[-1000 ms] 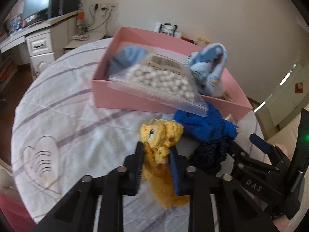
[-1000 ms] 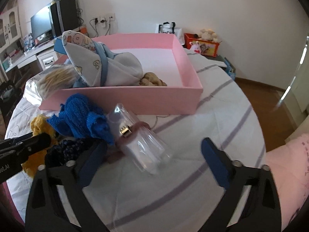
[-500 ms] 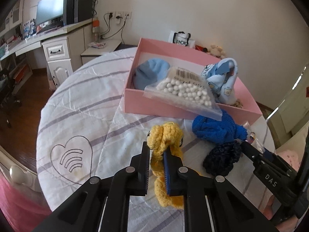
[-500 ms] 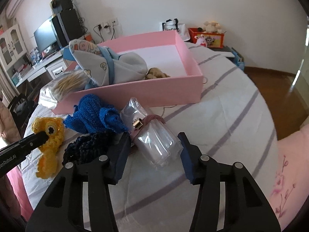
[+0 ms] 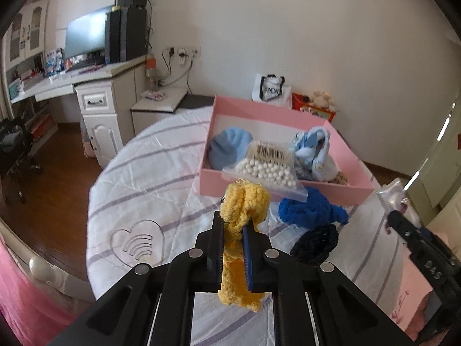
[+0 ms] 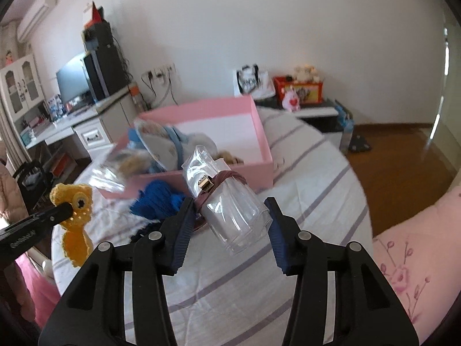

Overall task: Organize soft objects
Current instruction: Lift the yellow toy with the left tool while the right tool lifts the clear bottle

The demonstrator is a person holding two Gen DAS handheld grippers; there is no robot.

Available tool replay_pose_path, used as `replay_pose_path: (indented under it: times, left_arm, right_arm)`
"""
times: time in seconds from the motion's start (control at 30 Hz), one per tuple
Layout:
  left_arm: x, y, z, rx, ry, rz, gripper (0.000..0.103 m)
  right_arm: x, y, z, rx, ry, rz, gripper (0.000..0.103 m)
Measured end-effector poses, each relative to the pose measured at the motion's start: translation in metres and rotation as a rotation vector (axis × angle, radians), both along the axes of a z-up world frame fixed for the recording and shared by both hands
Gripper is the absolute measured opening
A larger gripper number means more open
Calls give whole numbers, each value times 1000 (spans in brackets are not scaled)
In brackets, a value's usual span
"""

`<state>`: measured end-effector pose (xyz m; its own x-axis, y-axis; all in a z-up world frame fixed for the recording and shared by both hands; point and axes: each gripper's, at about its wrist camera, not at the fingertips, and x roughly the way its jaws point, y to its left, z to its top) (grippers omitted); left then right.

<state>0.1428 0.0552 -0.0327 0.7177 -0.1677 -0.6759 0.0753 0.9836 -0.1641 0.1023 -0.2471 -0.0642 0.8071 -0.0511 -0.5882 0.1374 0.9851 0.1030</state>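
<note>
Here, mid-carry: left gripper clenched on yellow crochet toy, lifted off table, just short of pink box. Right gripper grasps clear plastic roll, also near box's front wall. Next, prob.: carry both over the wall, release inside w/o snagging bead bag.

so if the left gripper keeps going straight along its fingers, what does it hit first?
Most likely the clear bag of white balls draped over the near wall of the pink box. The left gripper, shut on the yellow knit toy, points there; depth is uncertain.
</note>
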Motion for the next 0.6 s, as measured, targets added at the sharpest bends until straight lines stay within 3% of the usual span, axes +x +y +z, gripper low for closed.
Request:
replay_pose_path:
  times: [0.23,0.6]
  left_arm:
    - [-33,3,30,19,-87,29,8]
    - [-100,0,83,84,-296,69,8]
  right_arm:
    - [-32,10,39,-16,-138,9,46]
    - [-79,29,87,-56,-319,35,46]
